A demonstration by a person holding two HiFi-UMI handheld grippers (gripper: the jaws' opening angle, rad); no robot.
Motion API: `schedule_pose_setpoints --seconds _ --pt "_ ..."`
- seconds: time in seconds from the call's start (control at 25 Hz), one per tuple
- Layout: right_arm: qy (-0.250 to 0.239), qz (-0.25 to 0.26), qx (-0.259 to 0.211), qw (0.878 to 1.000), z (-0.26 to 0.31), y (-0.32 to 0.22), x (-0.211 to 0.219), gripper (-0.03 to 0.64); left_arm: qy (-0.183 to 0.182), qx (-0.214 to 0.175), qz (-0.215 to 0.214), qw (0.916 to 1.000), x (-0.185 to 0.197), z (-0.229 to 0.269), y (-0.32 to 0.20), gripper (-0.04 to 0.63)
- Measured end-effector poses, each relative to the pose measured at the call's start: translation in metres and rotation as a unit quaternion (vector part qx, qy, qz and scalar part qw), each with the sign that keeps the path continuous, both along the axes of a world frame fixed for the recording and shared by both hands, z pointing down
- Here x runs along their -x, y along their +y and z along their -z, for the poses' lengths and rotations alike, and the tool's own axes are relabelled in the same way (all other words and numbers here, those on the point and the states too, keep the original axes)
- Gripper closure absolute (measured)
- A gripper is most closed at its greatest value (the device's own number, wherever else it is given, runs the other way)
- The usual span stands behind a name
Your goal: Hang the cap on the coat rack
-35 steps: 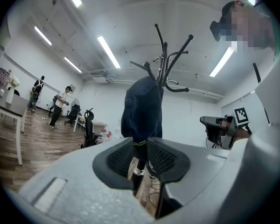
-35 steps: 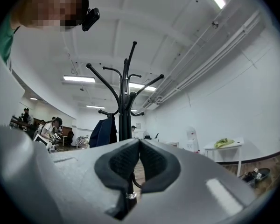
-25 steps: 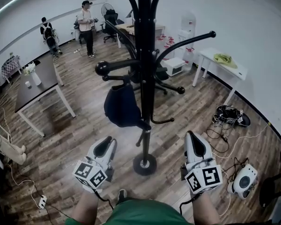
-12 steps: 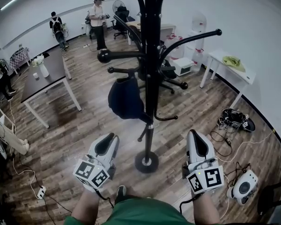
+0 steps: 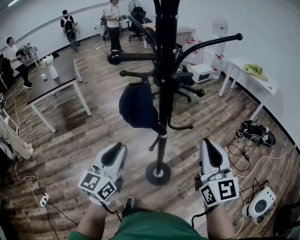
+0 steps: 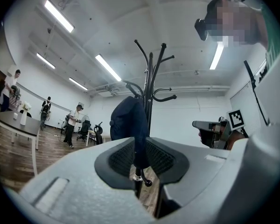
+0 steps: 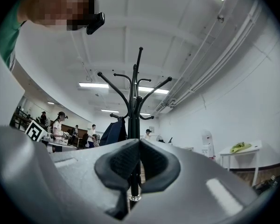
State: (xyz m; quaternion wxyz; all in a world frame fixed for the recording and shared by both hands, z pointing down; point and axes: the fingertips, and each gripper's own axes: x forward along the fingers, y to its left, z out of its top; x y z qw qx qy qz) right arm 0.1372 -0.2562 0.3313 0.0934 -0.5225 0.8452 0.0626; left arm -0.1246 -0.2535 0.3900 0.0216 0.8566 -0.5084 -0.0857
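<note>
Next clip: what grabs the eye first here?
A tall black metal coat rack fills the centre of the head view, with a dark navy cap already hanging from a low arm on its left. Below, the left gripper and right gripper flank its base, jaws together and empty.

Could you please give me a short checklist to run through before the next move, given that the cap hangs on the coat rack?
1. Cap hanging from a side arm of the coat rack: ok.
2. How far the cap sits over that arm: cannot tell, its fabric hides the contact.
3. Left hand-held gripper jaws together, nothing between them: ok.
4. Right hand-held gripper jaws together, nothing between them: ok.
5. Both grippers apart from cap and rack: ok.
6. Rack base flat on the floor: ok.
</note>
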Motion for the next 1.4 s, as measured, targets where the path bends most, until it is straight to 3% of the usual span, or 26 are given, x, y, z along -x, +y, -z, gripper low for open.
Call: schedule_pose_setpoints --seconds 1.4 --pt "-0.012 0.019 -0.004 1.000 0.004 0.000 0.006 0.614 -0.010 -0.010 0.005 0.9999 0.011 0.010 -0.001 0.515"
